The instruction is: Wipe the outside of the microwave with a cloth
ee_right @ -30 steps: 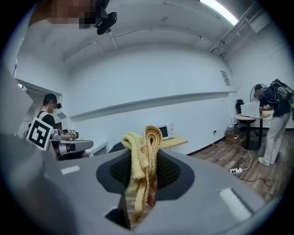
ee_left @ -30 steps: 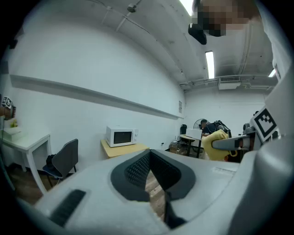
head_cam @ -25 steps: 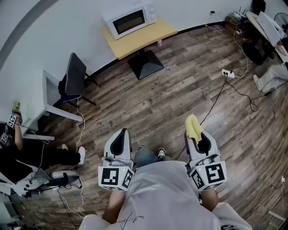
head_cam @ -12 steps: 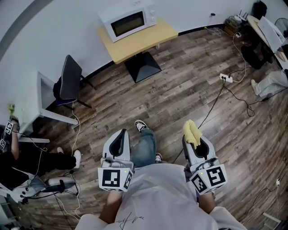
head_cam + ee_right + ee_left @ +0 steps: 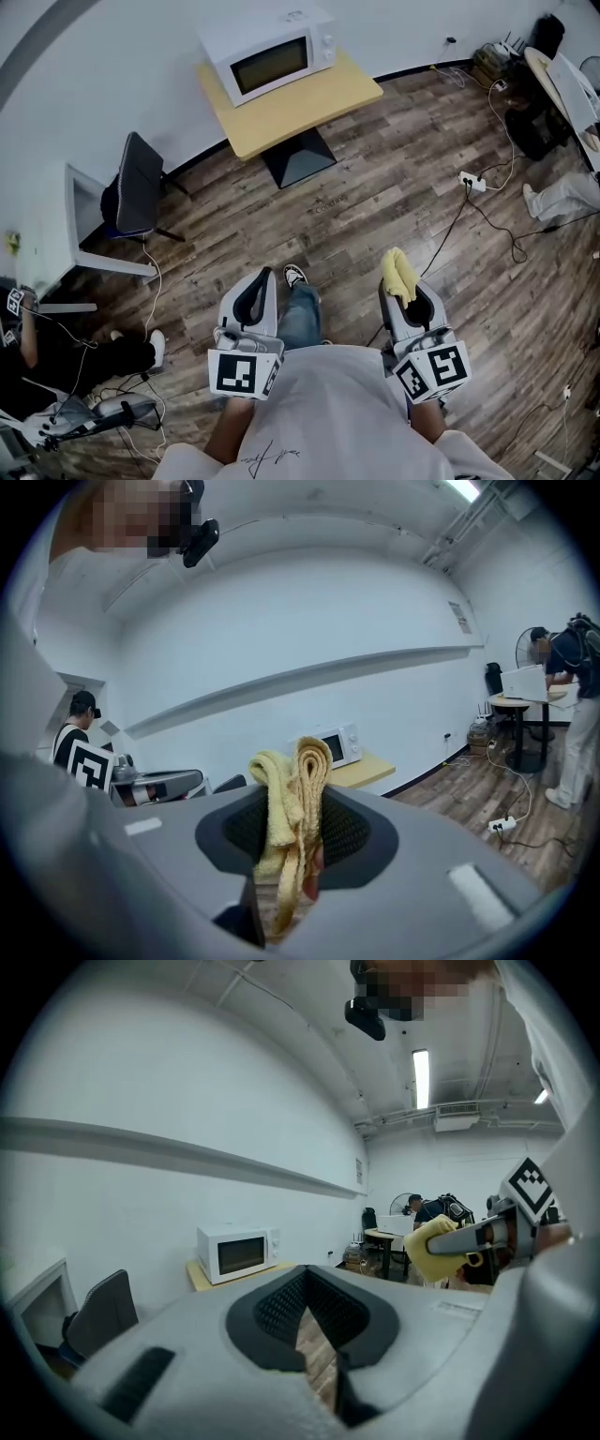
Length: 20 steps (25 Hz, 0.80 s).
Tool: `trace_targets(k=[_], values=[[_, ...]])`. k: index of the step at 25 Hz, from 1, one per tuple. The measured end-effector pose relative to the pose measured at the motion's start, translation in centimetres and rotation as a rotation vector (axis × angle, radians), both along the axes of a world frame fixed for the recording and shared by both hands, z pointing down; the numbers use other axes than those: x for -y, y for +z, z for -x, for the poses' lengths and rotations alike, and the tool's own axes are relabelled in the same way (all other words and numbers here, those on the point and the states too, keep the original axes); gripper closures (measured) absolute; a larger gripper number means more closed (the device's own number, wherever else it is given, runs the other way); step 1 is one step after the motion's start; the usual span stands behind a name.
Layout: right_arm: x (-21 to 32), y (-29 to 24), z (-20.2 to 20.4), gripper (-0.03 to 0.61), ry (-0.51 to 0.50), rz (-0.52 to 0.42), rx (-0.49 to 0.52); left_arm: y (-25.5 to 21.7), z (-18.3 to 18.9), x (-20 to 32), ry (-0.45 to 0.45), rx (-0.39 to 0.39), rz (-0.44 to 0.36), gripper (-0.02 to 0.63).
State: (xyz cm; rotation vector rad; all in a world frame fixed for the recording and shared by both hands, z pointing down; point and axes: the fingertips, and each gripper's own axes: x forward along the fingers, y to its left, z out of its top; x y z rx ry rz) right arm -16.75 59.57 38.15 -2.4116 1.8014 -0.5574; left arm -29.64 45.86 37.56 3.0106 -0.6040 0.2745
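Head view: microwave sits on a yellow table against the far wall, well apart from both grippers. It lies far and a bit left of the person, with bare wood floor between. Its long axis runs left-right along the wall, and the door and control panel face the near side, toward the person. Right gripper pinches a folded yellow cloth, and the bunched end sticks out past the tips toward the far side. Right gripper view confirms it: jaws clamped on the cloth, which hangs down through the gap, with the microwave showing small just beyond it, almost dead ahead. Left gripper carries nothing; in its own view the jaw tips meet, with only floor seen behind them. Both grippers are held low near the body, about equally far from the microwave. The left one is more in line with it, but the right one has the cloth. Judgement: wiping not begun; the coming move is closing the gap forward and slightly left until the cloth end meets the front face or top. A black chair stands left of that path, not in it.
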Motion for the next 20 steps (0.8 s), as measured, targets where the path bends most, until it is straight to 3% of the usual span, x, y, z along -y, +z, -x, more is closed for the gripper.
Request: trace_targets(k=[12, 20], values=[[15.2, -1.1, -6.0, 0.446, -0.042, 0.002, 0.032, -2.2, -6.9, 13.8, 0.031, -0.018, -0.006, 0.624], [22.3, -1.2, -7.8, 0.445, -0.084, 0.023, 0.046, -2.8, -8.6, 19.9, 0.030, -0.048, 0.024, 0.624]])
